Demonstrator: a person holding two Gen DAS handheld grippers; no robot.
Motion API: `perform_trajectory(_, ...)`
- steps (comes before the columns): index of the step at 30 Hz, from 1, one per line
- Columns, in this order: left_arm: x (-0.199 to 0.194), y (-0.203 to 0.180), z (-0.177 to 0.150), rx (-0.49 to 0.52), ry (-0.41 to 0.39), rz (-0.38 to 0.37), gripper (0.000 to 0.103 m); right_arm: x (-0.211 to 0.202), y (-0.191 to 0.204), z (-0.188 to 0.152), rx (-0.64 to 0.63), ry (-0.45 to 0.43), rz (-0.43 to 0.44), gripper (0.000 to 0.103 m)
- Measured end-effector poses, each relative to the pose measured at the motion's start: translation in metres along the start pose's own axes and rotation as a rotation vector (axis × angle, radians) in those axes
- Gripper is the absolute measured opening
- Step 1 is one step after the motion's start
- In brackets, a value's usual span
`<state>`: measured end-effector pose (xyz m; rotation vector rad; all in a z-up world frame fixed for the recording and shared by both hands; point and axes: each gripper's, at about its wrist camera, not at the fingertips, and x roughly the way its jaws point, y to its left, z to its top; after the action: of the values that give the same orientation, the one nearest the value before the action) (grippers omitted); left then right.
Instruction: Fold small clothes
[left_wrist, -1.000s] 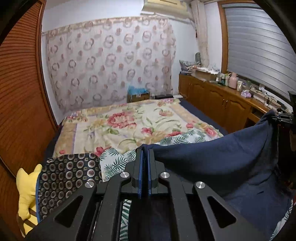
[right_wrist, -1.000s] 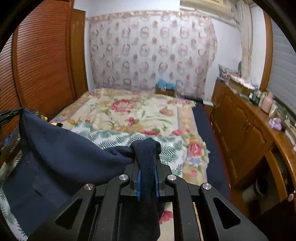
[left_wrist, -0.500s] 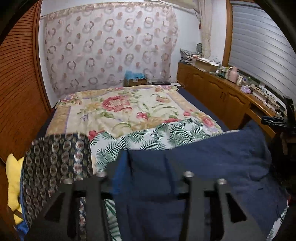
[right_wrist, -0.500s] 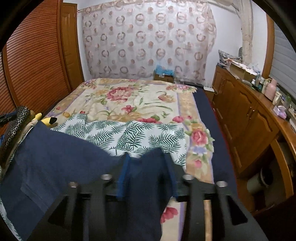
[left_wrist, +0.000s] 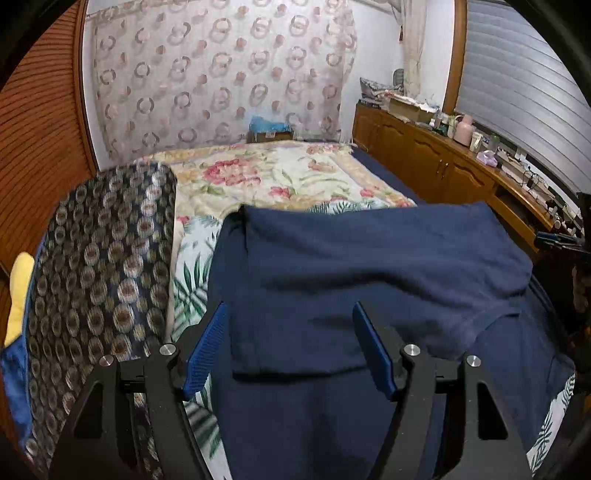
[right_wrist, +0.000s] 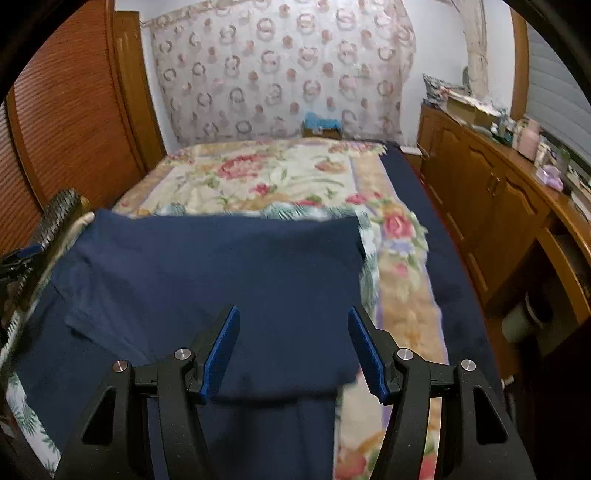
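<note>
A navy blue garment (left_wrist: 369, 266) lies on the bed, its far part doubled back over the near part so that a folded edge runs across in front of me. My left gripper (left_wrist: 290, 314) hovers over its left portion. The jaws are opening, the blue pads are clear of the cloth, and only the lying fabric shows between them. In the right wrist view the same garment (right_wrist: 221, 266) spreads leftward. My right gripper (right_wrist: 291, 314) is above its right end, jaws also opening, with nothing pinched.
Under the garment are a palm-leaf sheet (left_wrist: 192, 280) and a floral bedspread (left_wrist: 277, 173). A dark cloth with round motifs (left_wrist: 103, 258) and a yellow plush toy (left_wrist: 20, 291) lie at the left. Wooden cabinets (right_wrist: 498, 206) run along the right, and a louvred door (left_wrist: 37, 129) stands at the left.
Both grippers were shut on the garment's raised corners. Both have opened and let go, and the lifted half has dropped flat onto the lower half. Both hands have moved lower.
</note>
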<state>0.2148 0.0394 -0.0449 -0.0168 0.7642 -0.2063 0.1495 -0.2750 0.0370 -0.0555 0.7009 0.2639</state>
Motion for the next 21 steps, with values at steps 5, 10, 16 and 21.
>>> perform_trajectory(5, 0.01, 0.0, -0.012, -0.008, 0.04, 0.011, 0.071, 0.013, -0.018, -0.011, 0.046, 0.077, -0.015, 0.063)
perform_trajectory(10, 0.018, -0.001, -0.015, -0.006, 0.071, 0.048, 0.067, 0.023, -0.031, -0.008, 0.097, 0.107, 0.013, 0.063)
perform_trajectory(16, 0.031, -0.002, -0.019, -0.005, 0.122, 0.091, 0.06, 0.03, -0.025, -0.006, 0.079, 0.109, 0.03, 0.056)
perform_trajectory(21, 0.043, -0.006, -0.025, 0.008, 0.155, 0.123, 0.06, 0.035, -0.027, -0.012, 0.066, 0.096, 0.021, 0.034)
